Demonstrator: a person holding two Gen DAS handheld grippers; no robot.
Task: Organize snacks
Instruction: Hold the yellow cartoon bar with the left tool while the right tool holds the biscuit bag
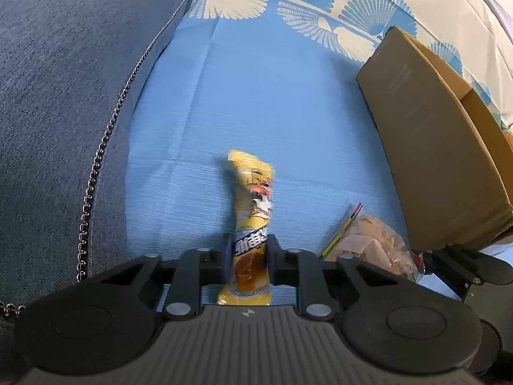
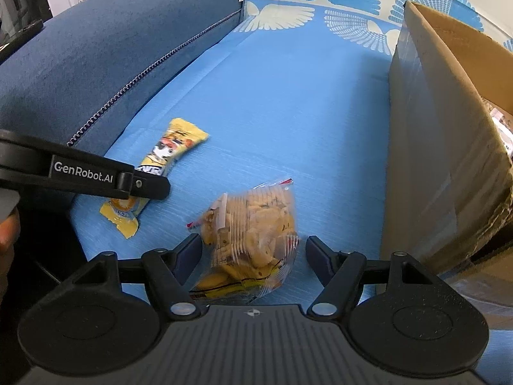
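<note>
The left tool [image 1: 248,256] is clenched on the lower part of a long yellow snack bar [image 1: 251,224], its fingers pressing the wrapper from both sides; the bar's near end pokes back toward the tool body and its far end stretches forward over the blue cloth [image 1: 256,112]. The right tool [image 2: 253,252] is released, its fingers spread on either side of a clear bag of yellow biscuits [image 2: 250,234] that lies on the cloth between them; whether the fingers touch the bag cannot be told. From the right wrist view the left tool crosses over the yellow bar, to the left of the bag. To the right of both snacks stands a cardboard box [image 1: 433,147], open at the top, near the bag. On the left a dark blue sofa cushion [image 1: 64,96] with a beaded seam borders the cloth; further off the cloth shows a pattern of blue and cream fans [image 1: 295,6].
</note>
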